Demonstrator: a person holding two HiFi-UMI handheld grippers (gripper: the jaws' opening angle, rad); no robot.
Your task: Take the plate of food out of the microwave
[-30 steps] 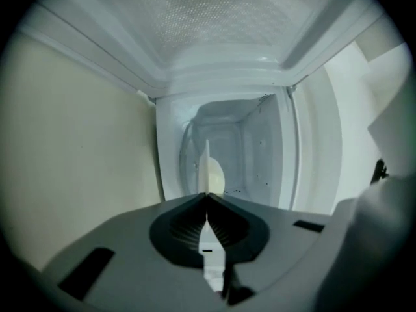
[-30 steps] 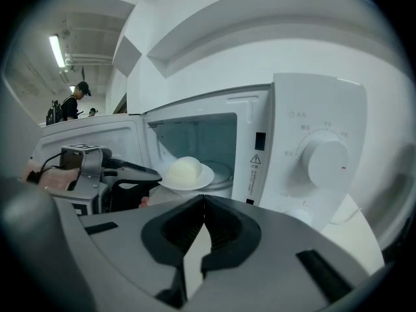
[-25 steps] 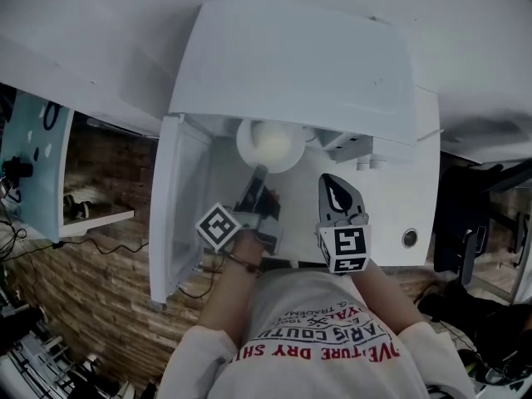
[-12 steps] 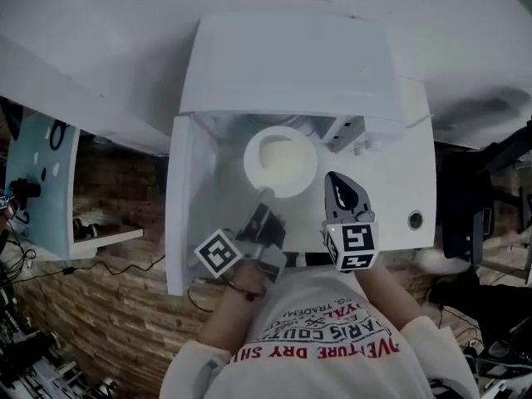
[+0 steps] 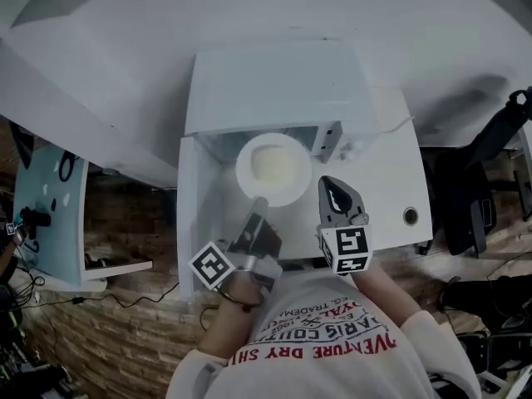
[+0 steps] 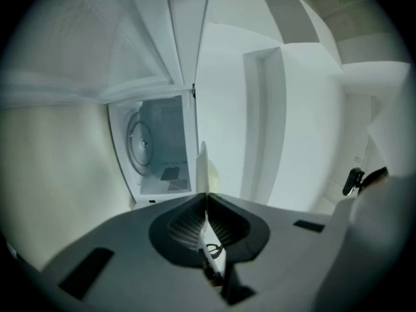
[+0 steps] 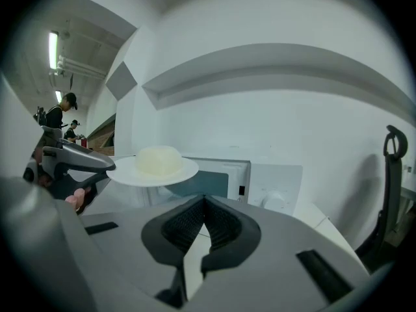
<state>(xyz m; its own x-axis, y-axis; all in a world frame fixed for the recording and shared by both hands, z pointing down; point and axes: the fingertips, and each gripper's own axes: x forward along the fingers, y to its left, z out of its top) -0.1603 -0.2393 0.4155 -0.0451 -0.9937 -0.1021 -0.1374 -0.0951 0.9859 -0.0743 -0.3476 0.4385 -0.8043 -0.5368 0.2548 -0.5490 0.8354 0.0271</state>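
Shirt [image 5: 320, 339], near edge: red print, upside down, partly cut off. Readable: "ARIS COUTU", "VENTURE DRY SH", smaller "TRADEM" line. Black-white square code markers on left cube [image 5: 211, 266] and right cube [image 5: 350, 249], no letters.

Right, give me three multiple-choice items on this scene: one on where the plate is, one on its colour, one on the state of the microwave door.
1. Where is the plate relative to the microwave?
A) inside, on the turntable
B) outside, in the air, clamped by the left gripper
C) on top of it

2. What colour is the plate?
A) white
B) red
C) black

3. How is the door?
A) shut
B) swung open
C) taken off

Answers:
1 B: the left gripper's jaws pinch the plate's rim in front of the microwave.
2 A: the plate shows white under the pale food.
3 B: the door stands out to the left and the cavity is exposed.
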